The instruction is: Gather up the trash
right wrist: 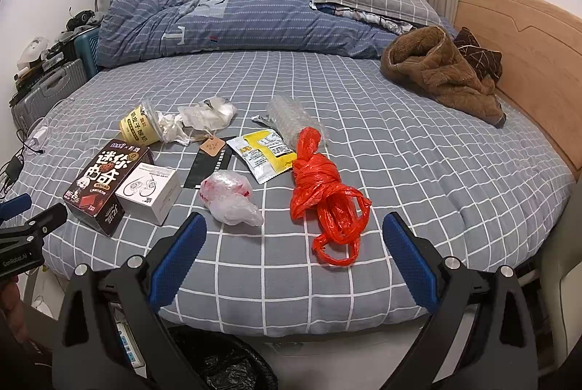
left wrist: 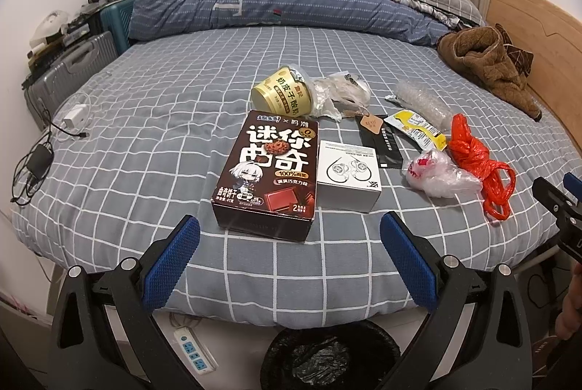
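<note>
Both claws hang wide apart and empty over the near edge of the bed [left wrist: 127, 121], the trash still lying on it.

The left claw [left wrist: 290, 250] faces the brown cookie box [left wrist: 267, 175] and the white earphone box [left wrist: 350, 176] touching its side; only its view shows the chargers and cables [left wrist: 40, 157] at the bed's left edge. The right claw [right wrist: 294, 244] faces the knotted red bag [right wrist: 323, 193], with the clear plastic bag [right wrist: 229, 195] near it. The yellow yogurt cup [left wrist: 283, 92] lies on its side. Below the bed edge stands a black-lined trash bin [left wrist: 327, 357]; whether anything is in it cannot be told.
</note>
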{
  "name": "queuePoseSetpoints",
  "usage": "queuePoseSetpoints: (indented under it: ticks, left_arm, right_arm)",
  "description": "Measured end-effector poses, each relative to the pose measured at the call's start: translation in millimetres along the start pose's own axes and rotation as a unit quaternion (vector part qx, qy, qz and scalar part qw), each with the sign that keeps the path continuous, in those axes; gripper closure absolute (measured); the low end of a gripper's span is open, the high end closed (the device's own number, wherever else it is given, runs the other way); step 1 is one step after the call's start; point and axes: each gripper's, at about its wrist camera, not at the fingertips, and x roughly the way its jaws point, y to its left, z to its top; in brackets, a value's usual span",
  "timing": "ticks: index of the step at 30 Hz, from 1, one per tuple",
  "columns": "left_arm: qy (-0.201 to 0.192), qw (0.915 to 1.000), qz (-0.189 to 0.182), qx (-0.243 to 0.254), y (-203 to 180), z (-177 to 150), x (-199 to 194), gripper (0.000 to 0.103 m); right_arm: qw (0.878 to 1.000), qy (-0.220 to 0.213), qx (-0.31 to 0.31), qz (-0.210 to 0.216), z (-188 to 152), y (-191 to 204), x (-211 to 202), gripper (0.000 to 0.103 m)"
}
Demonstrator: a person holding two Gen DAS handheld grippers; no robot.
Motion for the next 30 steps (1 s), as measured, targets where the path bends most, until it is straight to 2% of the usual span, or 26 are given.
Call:
queuePoseSetpoints:
  ticks: [24, 30]
  left_arm:
    - [0.004, 0.9999, -0.005, -0.008, 1.1, 1.8, -1.5, 0.006]
    - [0.016, 0.9999, 0.002, 0.000, 3.1, 13.6, 20.7, 0.006]
  right_arm:
    - [1.000, 0.000, 0.003, 0.001, 0.9, -1.5, 0.7, 0.010]
    - [1.000, 0.005, -0.012, -0.003, 9.9, 0.9, 26.4, 0.010]
